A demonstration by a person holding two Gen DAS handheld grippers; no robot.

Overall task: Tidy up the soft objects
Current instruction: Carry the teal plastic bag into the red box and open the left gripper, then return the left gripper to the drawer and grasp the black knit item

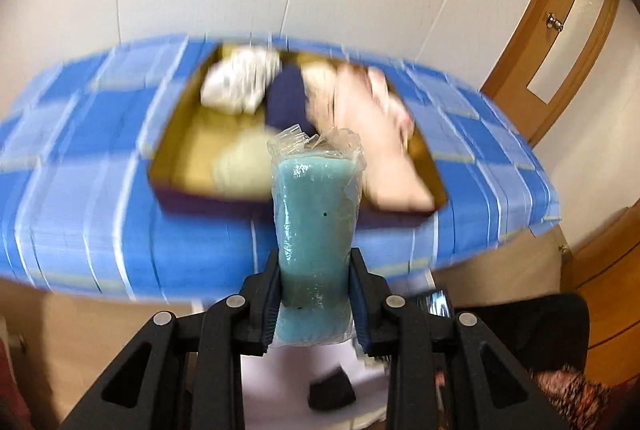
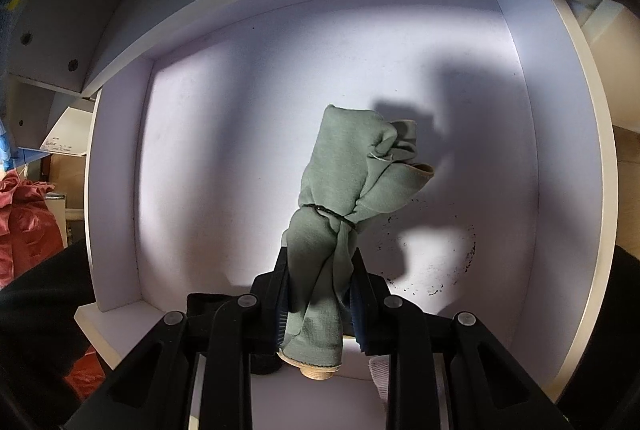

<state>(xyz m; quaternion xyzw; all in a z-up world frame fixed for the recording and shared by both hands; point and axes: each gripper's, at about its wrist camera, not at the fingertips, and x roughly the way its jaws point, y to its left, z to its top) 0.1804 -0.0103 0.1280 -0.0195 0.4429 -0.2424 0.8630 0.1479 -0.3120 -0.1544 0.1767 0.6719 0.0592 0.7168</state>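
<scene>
Teal plastic-wrapped spongy roll [image 1: 314,206] sits clamped in the left gripper [image 1: 314,294] above the checked bed; the right gripper [image 2: 318,306] grips a tied grey-green cloth bundle [image 2: 352,174] over a white drawer [image 2: 200,170]. Slick wrap could slip free.

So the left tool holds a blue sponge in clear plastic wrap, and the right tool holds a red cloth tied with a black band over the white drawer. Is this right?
Not quite: the colour is wrong. The cloth in the right tool is grey-green, not red, as the right wrist view shows. The rest stands: black band, white drawer, and the left tool holds the wrapped blue sponge.
</scene>
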